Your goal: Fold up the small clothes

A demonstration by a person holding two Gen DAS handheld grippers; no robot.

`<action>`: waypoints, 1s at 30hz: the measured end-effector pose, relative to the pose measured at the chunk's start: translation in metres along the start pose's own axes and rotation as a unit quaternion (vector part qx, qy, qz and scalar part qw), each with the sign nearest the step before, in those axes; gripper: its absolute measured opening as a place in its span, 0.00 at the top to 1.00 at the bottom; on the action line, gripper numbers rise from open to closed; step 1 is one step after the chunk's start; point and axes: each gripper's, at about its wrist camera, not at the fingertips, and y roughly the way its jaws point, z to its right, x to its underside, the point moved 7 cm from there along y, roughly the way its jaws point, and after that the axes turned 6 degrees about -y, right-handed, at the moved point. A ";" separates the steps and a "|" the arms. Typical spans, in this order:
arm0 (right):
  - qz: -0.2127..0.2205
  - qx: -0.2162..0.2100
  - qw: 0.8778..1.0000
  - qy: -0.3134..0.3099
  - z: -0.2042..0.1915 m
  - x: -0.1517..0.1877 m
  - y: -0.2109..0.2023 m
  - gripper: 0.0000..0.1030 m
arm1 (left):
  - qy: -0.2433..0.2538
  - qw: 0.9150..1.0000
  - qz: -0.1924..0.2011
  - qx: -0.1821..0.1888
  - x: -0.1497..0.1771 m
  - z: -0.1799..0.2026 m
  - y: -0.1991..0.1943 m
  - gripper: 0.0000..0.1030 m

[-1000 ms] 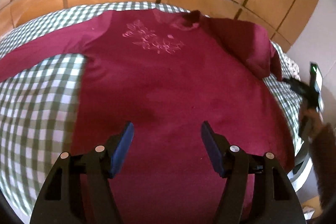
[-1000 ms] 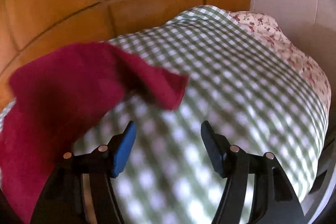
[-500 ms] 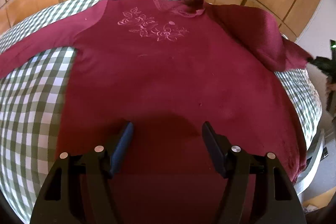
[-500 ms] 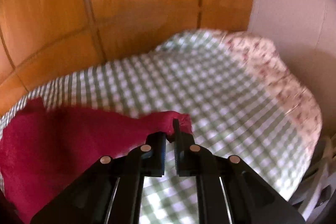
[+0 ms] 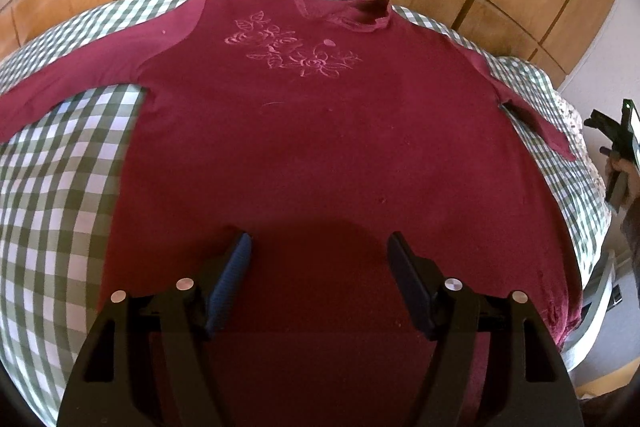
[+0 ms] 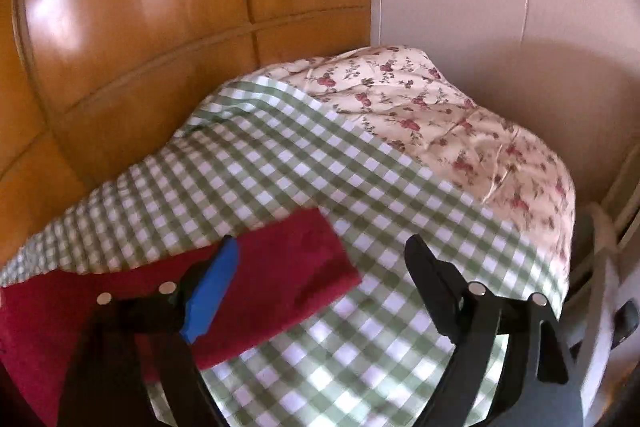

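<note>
Spread flat now, the right sleeve (image 6: pixel 280 279) lies at nine o'clock on my bed (image 6: pixel 360 187); my right gripper (image 6: pixel 320 291) has just been opening, empty. Left gripper (image 5: pixel 318 283) hangs released over the shirt (image 5: pixel 320 147). Collar (image 5: pixel 360 15) stays bunched; folding could trap that wrinkle.

maroon shirt (image 5: pixel 320 147), green-checked sheet (image 6: pixel 320 179)

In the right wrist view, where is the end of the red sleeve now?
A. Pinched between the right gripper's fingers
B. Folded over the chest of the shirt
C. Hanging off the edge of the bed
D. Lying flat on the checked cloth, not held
D: the sleeve lies flat on the checked cloth, while the right gripper, its jaws just opened wide, holds nothing.
</note>
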 end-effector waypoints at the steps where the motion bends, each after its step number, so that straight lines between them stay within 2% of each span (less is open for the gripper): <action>1: -0.007 -0.013 1.000 -0.007 -0.006 0.008 -0.002 0.19 | -0.001 1.000 0.000 0.000 0.000 0.000 0.000 0.33; 3: -0.036 -0.066 0.997 -0.024 -0.024 0.036 -0.010 0.18 | -0.004 1.000 0.000 0.001 0.000 0.000 -0.001 0.33; 5: -0.076 -0.140 0.986 -0.045 -0.049 0.072 -0.022 0.18 | -0.009 1.000 0.003 0.003 0.000 -0.002 -0.006 0.33; 6: -0.088 -0.163 0.981 -0.056 -0.058 0.085 -0.028 0.18 | -0.011 1.000 0.005 0.001 0.000 -0.004 -0.009 0.33; 8: -0.114 -0.214 0.967 -0.078 -0.078 0.114 -0.044 0.19 | -0.022 1.000 0.013 -0.005 0.000 -0.014 -0.018 0.33; 11: -0.162 -0.288 0.937 -0.115 -0.112 0.168 -0.078 0.21 | -0.045 0.999 0.023 -0.015 0.001 -0.034 -0.032 0.33; 14: -0.188 -0.308 0.920 -0.155 -0.129 0.208 -0.101 0.27 | -0.066 0.997 0.027 -0.024 0.005 -0.056 -0.043 0.33; 17: -0.191 -0.301 0.914 -0.192 -0.131 0.235 -0.124 0.32 | -0.085 0.995 0.033 -0.048 0.011 -0.079 -0.053 0.33; 19: -0.209 -0.307 0.906 -0.204 -0.131 0.252 -0.138 0.46 | -0.099 0.993 0.040 -0.058 0.017 -0.093 -0.060 0.32; 21: -0.220 -0.301 0.900 -0.225 -0.132 0.267 -0.146 0.56 | -0.114 0.991 0.041 -0.054 0.022 -0.103 -0.064 0.32; 23: -0.228 -0.299 0.895 -0.241 -0.134 0.277 -0.153 0.73 | -0.116 0.991 0.039 -0.059 0.029 -0.109 -0.065 0.32; 24: -0.236 -0.305 0.889 -0.246 -0.136 0.281 -0.156 0.90 | -0.115 0.991 0.041 -0.061 0.032 -0.110 -0.065 0.32; 28: -0.202 -0.304 0.892 -0.267 -0.134 0.272 -0.177 0.91 | -0.102 0.991 0.039 -0.075 0.039 -0.111 -0.066 0.32; 30: -0.205 -0.302 0.888 -0.280 -0.127 0.275 -0.179 0.92 | -0.092 0.992 0.033 -0.082 0.042 -0.110 -0.064 0.32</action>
